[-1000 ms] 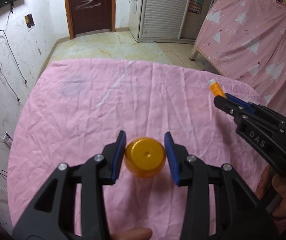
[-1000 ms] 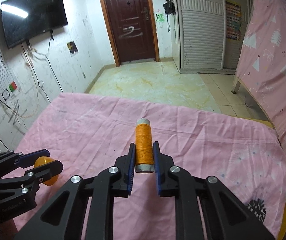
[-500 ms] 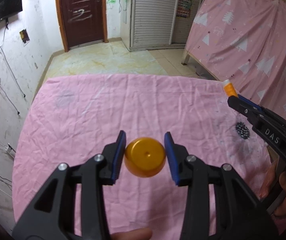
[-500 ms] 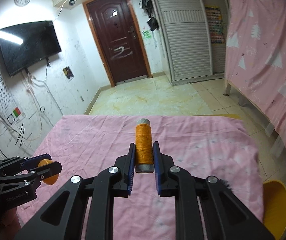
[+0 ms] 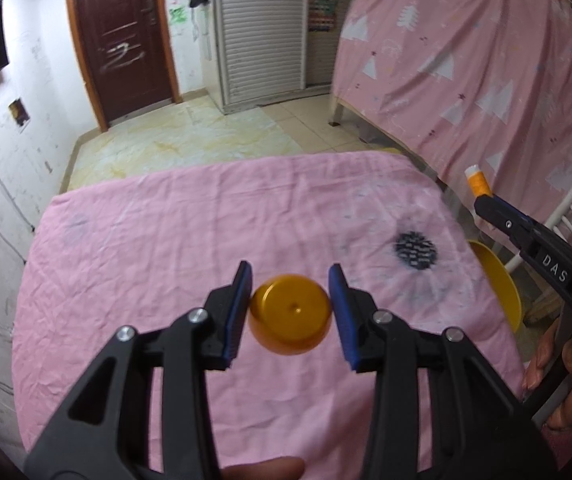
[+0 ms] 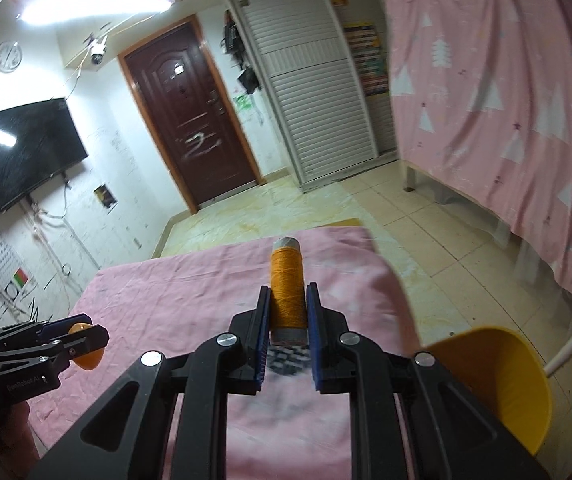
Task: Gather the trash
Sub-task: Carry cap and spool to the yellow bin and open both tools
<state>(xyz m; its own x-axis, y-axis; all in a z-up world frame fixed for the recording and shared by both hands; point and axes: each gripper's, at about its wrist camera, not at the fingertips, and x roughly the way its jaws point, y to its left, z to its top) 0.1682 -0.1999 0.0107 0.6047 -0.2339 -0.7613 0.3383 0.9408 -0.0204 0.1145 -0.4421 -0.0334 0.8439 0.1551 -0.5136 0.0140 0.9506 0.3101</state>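
Orange-gold cap [image 5: 290,314] between blue pads [image 5: 239,312] of the black left gripper [image 5: 290,312]; orange thread spool [image 6: 287,294], grey-ended, between blue pads [image 6: 312,334] of the black right gripper [image 6: 288,332]. Pink tablecloth [image 5: 165,240] beneath both, with a black-and-white patch [image 5: 416,249] right of the left jaws. Yellow bin [image 6: 498,384] right of the right jaws; pink curtain [image 6: 486,100] with white tree print beyond.

Lit from a glaring ceiling tube [image 6: 97,10], upper left in right-wrist view; dimmer, cooler in left-wrist view. Strong fisheye bending and dark vignetting at edges. Motion-blurred pink tablecloth [image 6: 189,292].
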